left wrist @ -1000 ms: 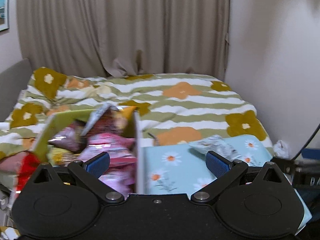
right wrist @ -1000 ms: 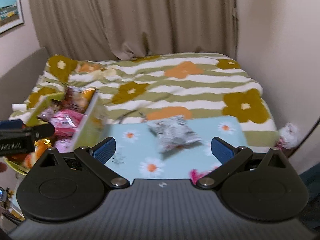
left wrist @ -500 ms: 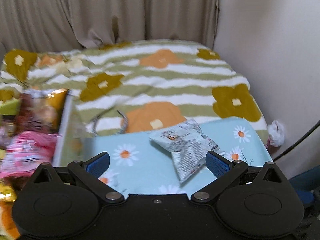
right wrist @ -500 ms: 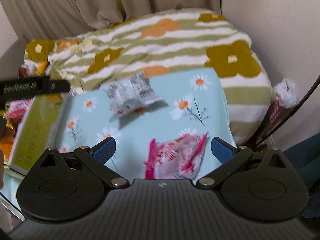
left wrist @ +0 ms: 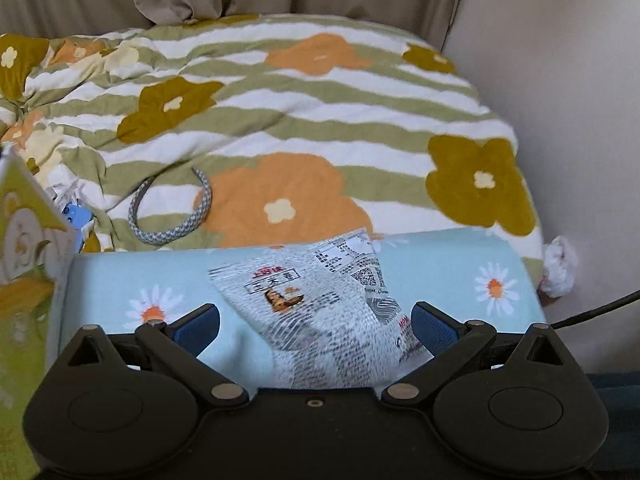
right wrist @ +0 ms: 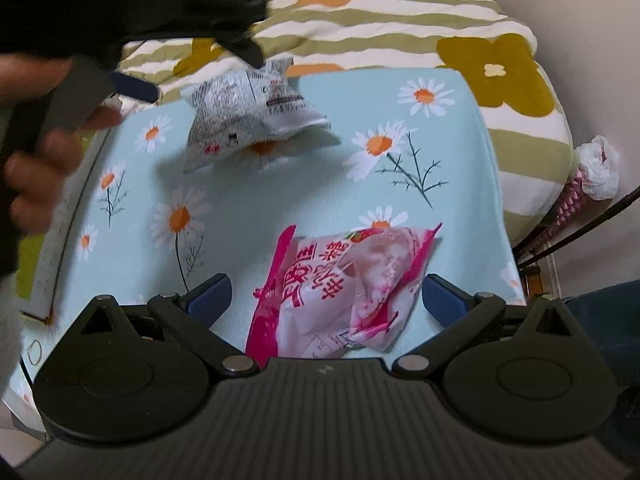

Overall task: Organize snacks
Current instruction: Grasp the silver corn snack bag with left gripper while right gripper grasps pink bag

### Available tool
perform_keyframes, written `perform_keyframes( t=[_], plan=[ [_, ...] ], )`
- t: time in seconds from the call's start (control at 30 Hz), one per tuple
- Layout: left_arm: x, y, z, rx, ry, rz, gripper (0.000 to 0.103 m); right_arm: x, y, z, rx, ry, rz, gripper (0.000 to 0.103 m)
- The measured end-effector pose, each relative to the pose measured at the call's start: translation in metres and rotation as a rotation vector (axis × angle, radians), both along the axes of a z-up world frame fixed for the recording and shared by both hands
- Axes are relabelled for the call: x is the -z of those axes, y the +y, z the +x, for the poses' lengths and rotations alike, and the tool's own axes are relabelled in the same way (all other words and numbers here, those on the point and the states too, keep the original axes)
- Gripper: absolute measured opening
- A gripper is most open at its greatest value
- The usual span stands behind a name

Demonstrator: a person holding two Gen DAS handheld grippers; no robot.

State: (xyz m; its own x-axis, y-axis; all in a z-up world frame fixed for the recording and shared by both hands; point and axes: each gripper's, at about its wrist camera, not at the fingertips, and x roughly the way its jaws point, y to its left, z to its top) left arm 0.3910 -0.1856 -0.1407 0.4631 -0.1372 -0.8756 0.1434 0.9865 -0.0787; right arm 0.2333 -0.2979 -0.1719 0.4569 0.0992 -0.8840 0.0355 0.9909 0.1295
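Observation:
A white snack packet with black print (left wrist: 320, 312) lies on the light blue daisy cloth (left wrist: 460, 272). My left gripper (left wrist: 316, 324) is open, and the packet lies between its blue pads without being pinched. The same white packet (right wrist: 244, 116) shows in the right wrist view, with the left gripper (right wrist: 192, 60) over its far edge, held by a hand (right wrist: 36, 152). A pink and white snack packet (right wrist: 340, 288) lies between the open fingers of my right gripper (right wrist: 326, 294).
A green snack box (left wrist: 24, 264) stands at the left edge of the blue cloth. Behind lies a bed with a striped flower quilt (left wrist: 280, 92) and a grey hairband (left wrist: 172, 216). A wall (left wrist: 560, 80) closes the right side. A cable (left wrist: 592, 312) runs at right.
My left gripper swung right from the snack box and closed in on the white packet. My right gripper tilted down and moved in around the pink packet.

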Motion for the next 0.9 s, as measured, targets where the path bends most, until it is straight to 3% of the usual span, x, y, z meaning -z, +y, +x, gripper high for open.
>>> perform_keyframes(
  t=[0.27,0.33,0.4,0.5,0.9],
  plan=[
    [0.024,-0.011,0.015,-0.021,0.032,0.035,0.101,0.010,-0.012,0.007,0.016,0.024,0.001,0.103],
    [0.028,-0.008,0.018,-0.027,0.051,0.019,0.078,0.011,-0.014,0.008,0.010,0.027,-0.006,0.103],
    [0.033,-0.004,0.018,-0.032,0.068,0.017,0.070,0.013,-0.014,0.008,0.007,0.030,-0.004,0.103],
    [0.033,0.003,0.014,-0.029,0.066,-0.003,0.066,0.013,-0.014,0.007,0.004,0.028,-0.004,0.103],
    [0.026,0.042,-0.033,-0.029,0.068,0.042,0.064,0.014,-0.011,0.009,-0.005,0.020,-0.023,0.103]
  ],
)
